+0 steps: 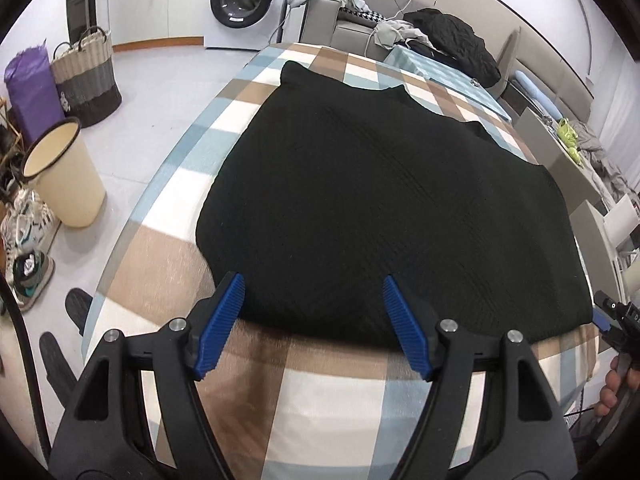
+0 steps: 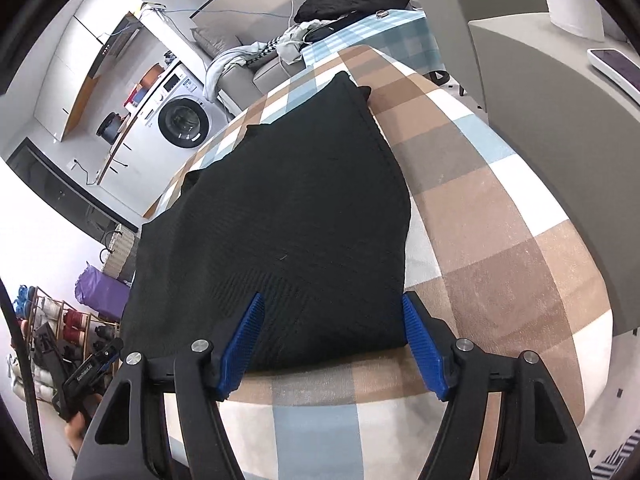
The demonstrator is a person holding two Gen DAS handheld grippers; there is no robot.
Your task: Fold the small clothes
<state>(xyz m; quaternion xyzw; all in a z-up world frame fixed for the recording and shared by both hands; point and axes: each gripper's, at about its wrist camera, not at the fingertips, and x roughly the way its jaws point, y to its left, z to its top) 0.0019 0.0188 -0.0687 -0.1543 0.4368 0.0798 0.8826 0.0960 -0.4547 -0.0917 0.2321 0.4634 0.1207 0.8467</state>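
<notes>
A black knit garment lies spread flat on the tabletop, which is covered in a cloth checked in brown, cream and pale blue. The garment takes up most of the middle of the surface; its hem runs along just inside the near edge, and two small points of fabric stick out at the far end.

The left tool hangs over the near edge by the garment's near left corner. Its blue-padded jaws stand well apart, with nothing pinched between them; the pads sit above the hem without clamping it. The right tool is over the garment's near right corner, jaws likewise spread wide and gripping nothing, one pad over the knit and the other right at its side edge. Each tool shows at the margin of the other's view, with a bit of the person's hand around the handle.

Beyond the left edge of the tabletop, on the floor, stand a cream bin, a woven basket and a purple bag. A washing machine stands past the far end.
</notes>
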